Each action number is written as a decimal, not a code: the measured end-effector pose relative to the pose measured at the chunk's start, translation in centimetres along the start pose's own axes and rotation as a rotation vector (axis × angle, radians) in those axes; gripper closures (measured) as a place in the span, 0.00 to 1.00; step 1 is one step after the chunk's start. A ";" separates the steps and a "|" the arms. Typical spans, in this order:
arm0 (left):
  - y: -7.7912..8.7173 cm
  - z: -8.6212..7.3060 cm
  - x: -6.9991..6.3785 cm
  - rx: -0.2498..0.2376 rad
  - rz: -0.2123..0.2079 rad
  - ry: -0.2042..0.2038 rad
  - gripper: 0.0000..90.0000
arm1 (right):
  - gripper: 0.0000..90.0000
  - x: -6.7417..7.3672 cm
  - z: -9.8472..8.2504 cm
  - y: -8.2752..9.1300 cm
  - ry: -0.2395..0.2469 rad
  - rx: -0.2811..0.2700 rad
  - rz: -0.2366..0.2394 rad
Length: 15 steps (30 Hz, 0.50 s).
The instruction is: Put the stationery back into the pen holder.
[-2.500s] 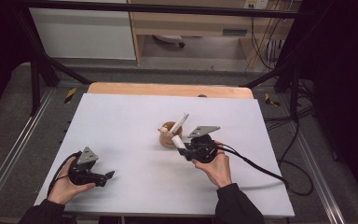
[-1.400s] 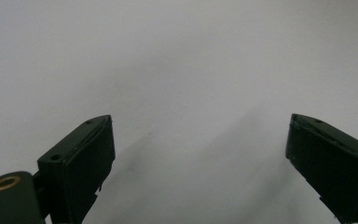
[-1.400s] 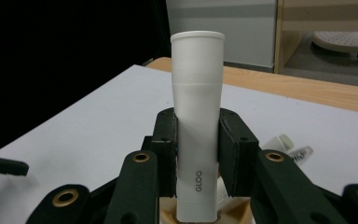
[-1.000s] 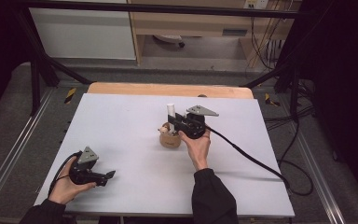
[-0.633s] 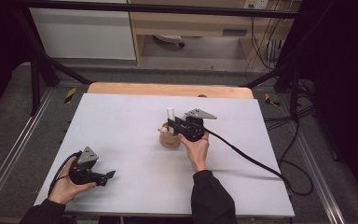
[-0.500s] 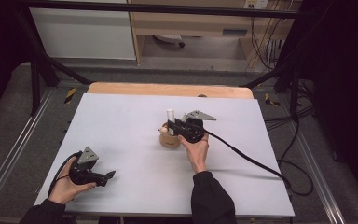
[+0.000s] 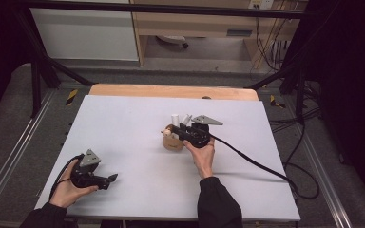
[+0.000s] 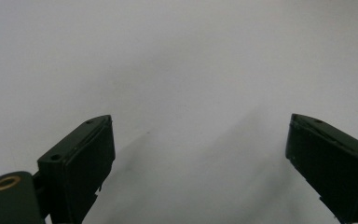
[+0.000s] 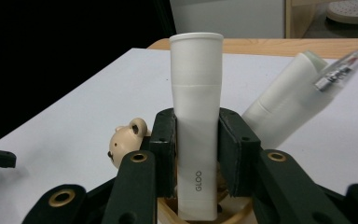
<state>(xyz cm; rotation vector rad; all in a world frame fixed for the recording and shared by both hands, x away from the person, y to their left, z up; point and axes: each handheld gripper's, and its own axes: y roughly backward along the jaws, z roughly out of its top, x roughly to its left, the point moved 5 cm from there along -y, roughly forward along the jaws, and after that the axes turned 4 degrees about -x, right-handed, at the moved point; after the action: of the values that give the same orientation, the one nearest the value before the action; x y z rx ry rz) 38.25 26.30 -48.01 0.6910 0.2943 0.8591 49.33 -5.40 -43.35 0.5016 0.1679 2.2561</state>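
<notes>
The white glue stick (image 9: pixel 196 140), marked GLOO, is standing upright in a small wooden holder (image 7: pixel 171 143) near the middle of the white table (image 7: pixel 123 123), w/ its lower end down inside the holder's rim. The right gripper (image 9: pixel 196 151) is closing its two black pads on the stick's sides, one pad each side, touching it; the jaws have just been easing open a bit w/ the stick between them, but the pads are pressing on it in the right gripper view. A second white stick (image 9: pixel 284 109) is leaning in the same holder, tilting away to the right in that view, and a clear pen w/ a metal clip (image 9: pixel 340 70) is leaning next to it, near its top. A little tan bear figure (image 9: pixel 126 142) is sitting on the holder's edge, just beside the gripper's left pad in that view. In the high view the right hand (image 7: pixel 200 153) is holding the gripper right at the holder, cable trailing off to the right across the table. Well apart, at the table's near left corner, the left gripper (image 7: pixel 110 179) is resting low in the left hand (image 7: pixel 66 187); its jaws are standing wide apart w/ nothing but bare table btw them.
</notes>
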 end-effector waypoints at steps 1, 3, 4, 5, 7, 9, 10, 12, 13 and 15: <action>0.0 0.0 0.0 0.001 0.000 0.000 0.09 | 0.75 0.0 0.0 0.1 0.003 0.001 -0.003; 0.0 0.0 0.0 0.001 0.000 0.000 0.09 | 0.75 0.0 0.1 0.4 0.012 0.005 -0.003; 0.0 0.0 0.0 0.001 0.001 0.000 0.09 | 0.75 0.1 0.1 0.5 0.018 0.009 0.000; 0.0 0.0 0.0 0.001 0.001 0.001 0.09 | 0.75 0.1 0.2 0.6 0.021 0.010 -0.002; 0.0 0.0 0.0 0.001 -0.001 -0.001 0.09 | 0.74 0.1 0.4 0.9 0.034 0.008 -0.006; 0.0 0.0 0.0 0.000 0.000 0.000 0.09 | 0.74 0.2 0.5 1.2 0.040 0.014 -0.003; 0.0 0.0 0.0 0.000 0.000 0.000 0.09 | 0.73 0.2 0.5 1.3 0.044 0.018 -0.002; 0.0 0.0 0.0 0.000 0.000 0.000 0.09 | 0.72 0.3 0.6 1.6 0.053 0.024 0.001; 0.0 0.0 0.0 0.002 0.001 0.000 0.09 | 0.71 0.4 0.6 1.8 0.059 0.026 0.002; 0.0 0.0 0.0 0.002 0.000 0.000 0.09 | 0.68 0.5 0.8 2.2 0.068 0.034 0.006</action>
<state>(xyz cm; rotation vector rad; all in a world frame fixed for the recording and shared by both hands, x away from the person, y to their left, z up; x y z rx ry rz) 38.24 26.33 -48.00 0.6926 0.2950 0.8585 47.85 -6.50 -41.87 0.4440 0.2405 2.2809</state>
